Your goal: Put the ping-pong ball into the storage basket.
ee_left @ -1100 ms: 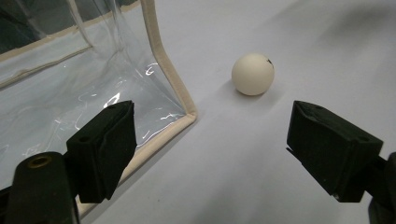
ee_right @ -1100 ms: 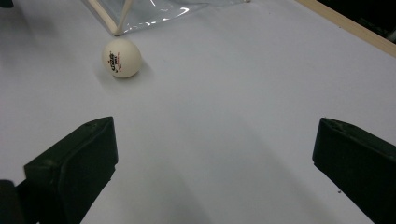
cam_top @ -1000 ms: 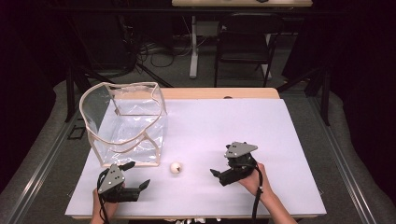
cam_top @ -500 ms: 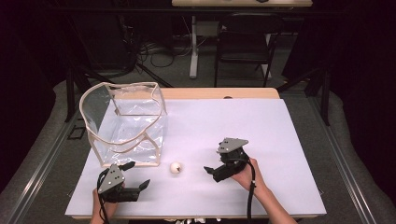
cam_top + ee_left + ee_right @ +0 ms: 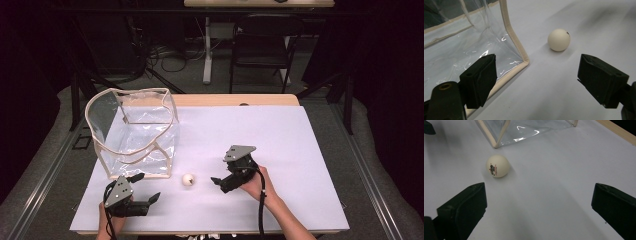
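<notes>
A white ping-pong ball point(image 5: 188, 180) rests on the white table cover point(image 5: 280, 145), just right of the front corner of a clear plastic box with beige trim point(image 5: 135, 130). My right gripper point(image 5: 220, 171) is open to the ball's right, jaws facing it, a short gap away. In the right gripper view the ball point(image 5: 497, 166) with its red print lies ahead and left of the open gripper point(image 5: 539, 195). My left gripper point(image 5: 147, 187) is open near the front edge, below the box. Its view has the ball point(image 5: 559, 40) ahead of the gripper point(image 5: 537, 67) and the box corner point(image 5: 520, 56) at left.
A wooden table edge point(image 5: 235, 100) runs along the far side. Beyond it stand a dark chair point(image 5: 262, 45) and a white desk leg point(image 5: 206, 50) with cables on the floor. The right half of the cover is bare.
My right gripper has moved left toward the ball. The left gripper, the ball and the box have stayed put.
</notes>
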### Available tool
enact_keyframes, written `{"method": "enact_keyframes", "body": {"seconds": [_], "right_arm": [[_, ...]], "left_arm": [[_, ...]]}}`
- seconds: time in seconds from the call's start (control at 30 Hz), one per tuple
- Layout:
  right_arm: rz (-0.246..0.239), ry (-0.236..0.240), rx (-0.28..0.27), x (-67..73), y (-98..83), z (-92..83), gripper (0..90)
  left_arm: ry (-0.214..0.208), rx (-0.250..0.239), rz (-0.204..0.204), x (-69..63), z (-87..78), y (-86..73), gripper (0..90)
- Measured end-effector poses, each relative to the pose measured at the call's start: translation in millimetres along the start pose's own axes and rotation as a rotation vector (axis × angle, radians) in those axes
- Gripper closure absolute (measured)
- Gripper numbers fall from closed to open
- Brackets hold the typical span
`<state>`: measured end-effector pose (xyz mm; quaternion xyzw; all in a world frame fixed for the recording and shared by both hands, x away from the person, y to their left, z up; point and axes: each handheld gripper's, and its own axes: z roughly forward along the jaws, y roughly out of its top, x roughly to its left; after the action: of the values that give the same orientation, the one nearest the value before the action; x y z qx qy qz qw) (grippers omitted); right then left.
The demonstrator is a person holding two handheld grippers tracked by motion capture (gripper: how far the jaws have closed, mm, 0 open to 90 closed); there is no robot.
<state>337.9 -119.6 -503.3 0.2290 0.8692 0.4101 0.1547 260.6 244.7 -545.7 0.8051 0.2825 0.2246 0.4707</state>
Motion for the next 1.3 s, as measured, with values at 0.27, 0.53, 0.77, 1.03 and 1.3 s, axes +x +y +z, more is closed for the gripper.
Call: {"method": "enact_keyframes", "body": {"seconds": [0.27,0.53,0.77,1.03,1.3], "right_arm": [[-0.004,0.015,-0.003,2.0,10.1,8.6,0.0],[-0.009,0.031,0.013,4.3,14.1,19.1,0.0],[-0.014,0.037,0.014,5.5,16.8,22.5,0.0],[-0.015,0.054,0.015,6.7,24.4,31.7,0.0],[-0.025,0.066,0.023,10.0,28.3,40.1,0.0]], "left_arm": [[-0.001,0.000,0.000,0.4,0.2,0.0,16.1],[-0.001,-0.001,0.001,0.5,-0.8,0.0,16.1],[-0.001,0.000,0.001,0.3,-0.6,0.0,16.1],[0.000,-0.002,0.000,1.0,-1.0,-0.1,16.1],[0.005,-0.004,-0.004,0.4,-1.9,0.0,16.1]]}}
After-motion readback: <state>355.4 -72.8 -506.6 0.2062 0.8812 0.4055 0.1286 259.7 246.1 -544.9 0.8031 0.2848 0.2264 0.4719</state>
